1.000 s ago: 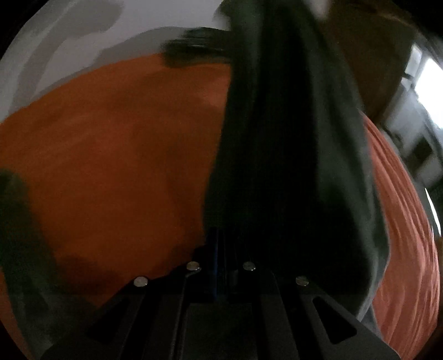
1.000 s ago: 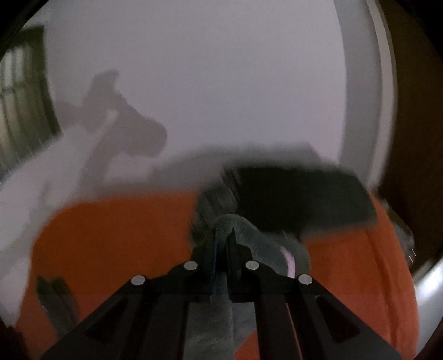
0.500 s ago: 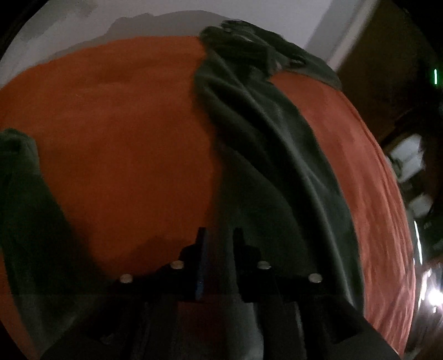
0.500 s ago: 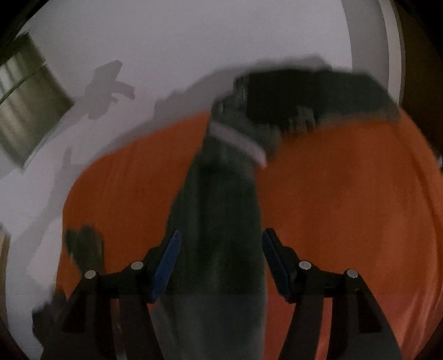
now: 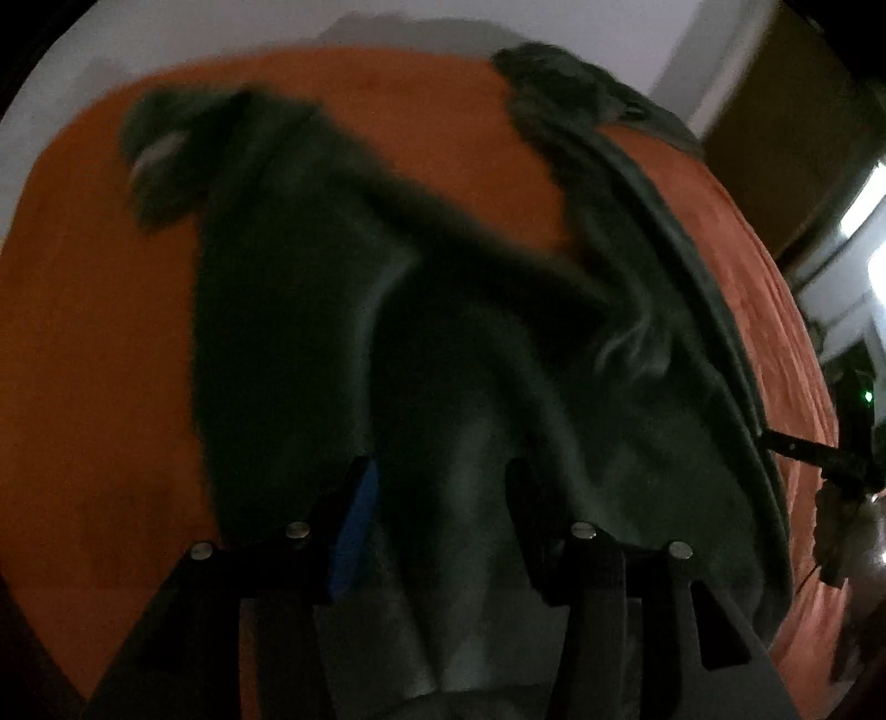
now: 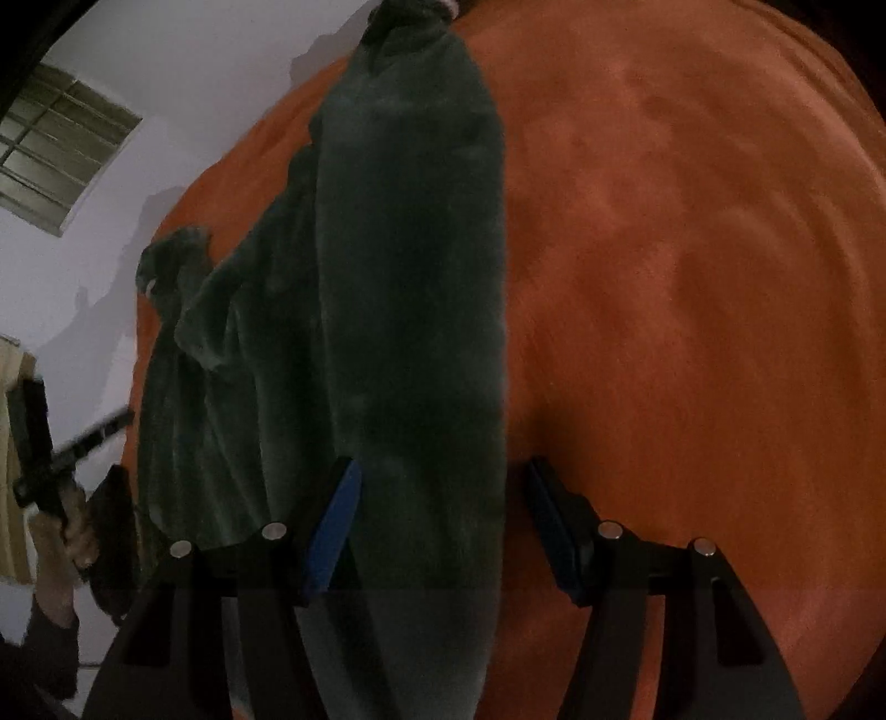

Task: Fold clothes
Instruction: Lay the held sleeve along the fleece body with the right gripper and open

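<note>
A dark green fleece garment (image 5: 454,310) lies spread over the orange bedspread (image 5: 94,343), with two long parts running away to the far edge. My left gripper (image 5: 440,498) hangs just over its near end; its jaws are opening and the cloth lies loose between them. In the right wrist view one long straight part of the garment (image 6: 410,277) runs up the bedspread (image 6: 692,277). My right gripper (image 6: 443,498) is open over its near end, the cloth lying slack between the pads. The left gripper (image 6: 44,443), held in a hand (image 6: 75,531), shows at that view's left edge.
A white wall (image 5: 387,22) backs the bed, with a barred window (image 6: 55,149) up at the left. A brown door or cupboard (image 5: 803,138) stands past the bed's right side. The right half of the bedspread in the right wrist view is bare.
Both grippers held the garment up a second ago with shut jaws. Both have since opened and swung down, and the garment now lies stretched on the bedspread.
</note>
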### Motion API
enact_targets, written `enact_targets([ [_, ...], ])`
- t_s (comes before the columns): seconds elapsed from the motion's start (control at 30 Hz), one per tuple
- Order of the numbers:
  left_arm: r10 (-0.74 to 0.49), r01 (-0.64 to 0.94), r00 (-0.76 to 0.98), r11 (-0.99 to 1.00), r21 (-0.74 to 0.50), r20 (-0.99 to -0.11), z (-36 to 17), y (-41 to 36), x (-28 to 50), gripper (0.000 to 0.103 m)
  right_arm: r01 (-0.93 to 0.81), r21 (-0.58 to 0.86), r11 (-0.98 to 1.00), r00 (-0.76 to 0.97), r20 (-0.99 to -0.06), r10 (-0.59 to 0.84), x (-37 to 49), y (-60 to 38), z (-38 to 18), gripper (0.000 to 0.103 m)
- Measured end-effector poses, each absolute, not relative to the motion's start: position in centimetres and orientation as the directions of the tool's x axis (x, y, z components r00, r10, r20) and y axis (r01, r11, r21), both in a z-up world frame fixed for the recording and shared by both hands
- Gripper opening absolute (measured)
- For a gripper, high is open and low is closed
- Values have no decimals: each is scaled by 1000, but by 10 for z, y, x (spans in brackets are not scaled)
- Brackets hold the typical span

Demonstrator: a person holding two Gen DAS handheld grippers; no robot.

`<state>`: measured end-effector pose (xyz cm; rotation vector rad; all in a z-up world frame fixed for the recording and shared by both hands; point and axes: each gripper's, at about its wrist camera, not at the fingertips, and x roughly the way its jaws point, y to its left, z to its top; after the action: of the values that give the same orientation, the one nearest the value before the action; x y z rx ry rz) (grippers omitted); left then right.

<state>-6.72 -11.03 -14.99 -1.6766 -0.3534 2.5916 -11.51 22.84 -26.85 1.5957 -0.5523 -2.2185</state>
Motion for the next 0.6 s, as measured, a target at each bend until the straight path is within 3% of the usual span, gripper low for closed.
enact_targets([
  [0.2, 217, 208, -346, -931, -300, -913, -181, -141, -8, 50, -30, 539, -842, -313, -805, -504, -77, 227, -259, 61],
  [0.5, 312, 167, -288, -915, -368, -905, -191, -138, 69, 50, -59, 586, -808, -262, -790, -554, 36, 217, -261, 60],
  [0.6, 360, 176, -290, -890, -420, -887, -189, -143, 75, 50, -64, 646, -761, -255, -748, -613, 54, 206, -265, 51],
])
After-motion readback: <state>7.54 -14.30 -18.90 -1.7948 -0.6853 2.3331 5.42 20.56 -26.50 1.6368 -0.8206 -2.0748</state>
